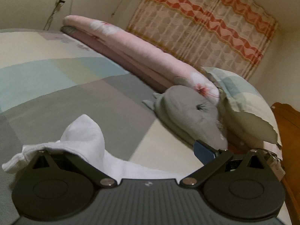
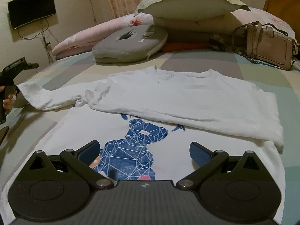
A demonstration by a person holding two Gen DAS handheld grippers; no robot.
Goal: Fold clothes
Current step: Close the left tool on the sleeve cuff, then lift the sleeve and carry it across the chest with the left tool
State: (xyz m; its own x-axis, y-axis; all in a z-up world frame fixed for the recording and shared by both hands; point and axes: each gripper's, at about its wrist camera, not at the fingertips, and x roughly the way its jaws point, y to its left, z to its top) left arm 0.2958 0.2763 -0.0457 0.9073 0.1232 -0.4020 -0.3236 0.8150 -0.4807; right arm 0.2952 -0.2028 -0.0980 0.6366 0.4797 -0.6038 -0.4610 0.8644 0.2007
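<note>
A white long-sleeved shirt [image 2: 187, 97] lies flat on the bed, its blue geometric bear print [image 2: 135, 146] facing up. An upper layer of the shirt is folded across the top of the print. One sleeve [image 2: 48, 95] stretches left to my left gripper [image 2: 11, 75], which a hand holds at the bed's left edge. In the left wrist view the sleeve end [image 1: 82, 138] drapes over the left finger and hides it. The left gripper [image 1: 146, 153] stands wide open, with its right blue pad [image 1: 204, 151] bare. My right gripper [image 2: 144, 150] is open just above the shirt's lower part, straddling the print.
A grey round cushion [image 2: 131, 45], a pink floral rolled blanket [image 2: 84, 35] and a pillow [image 2: 189, 5] lie at the head of the patchwork bedsheet [image 2: 262, 69]. A beige handbag [image 2: 268, 45] sits far right. A wooden headboard [image 1: 288, 140] and a wall TV [image 2: 31, 9] border the bed.
</note>
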